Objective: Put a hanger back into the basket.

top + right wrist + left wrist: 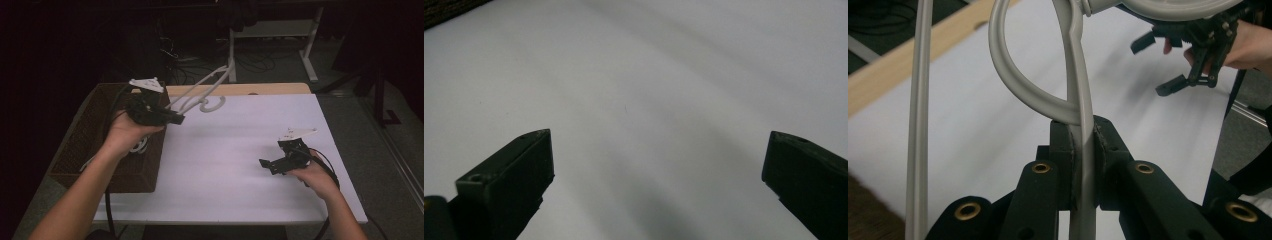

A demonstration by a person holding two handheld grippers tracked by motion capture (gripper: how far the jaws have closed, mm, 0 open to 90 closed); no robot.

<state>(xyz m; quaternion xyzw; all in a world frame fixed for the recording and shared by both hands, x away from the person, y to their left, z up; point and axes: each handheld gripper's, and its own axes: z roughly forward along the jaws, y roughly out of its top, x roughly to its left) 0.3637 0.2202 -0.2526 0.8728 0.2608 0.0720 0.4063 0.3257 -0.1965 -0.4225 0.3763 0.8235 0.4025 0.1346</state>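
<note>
Left claw (pixel 1083 150) clamps hanger (pixel 1018 85) (lifted).

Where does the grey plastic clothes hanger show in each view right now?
High view: grey plastic clothes hanger upper centre-left, clamped in the left gripper.
Left gripper view: its hook runs up the centre, pinched between the jaws.
Right gripper view: open jaws over bare table.
Shared landmark: white tabletop.

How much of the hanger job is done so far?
Done: the left gripper is shut on a grey plastic hanger and holds it in the air beside the brown basket. In hand: the hanger hangs over the white table. Left: it isn't set down anywhere yet. The right gripper is open and holds nothing, low over the table.
</note>
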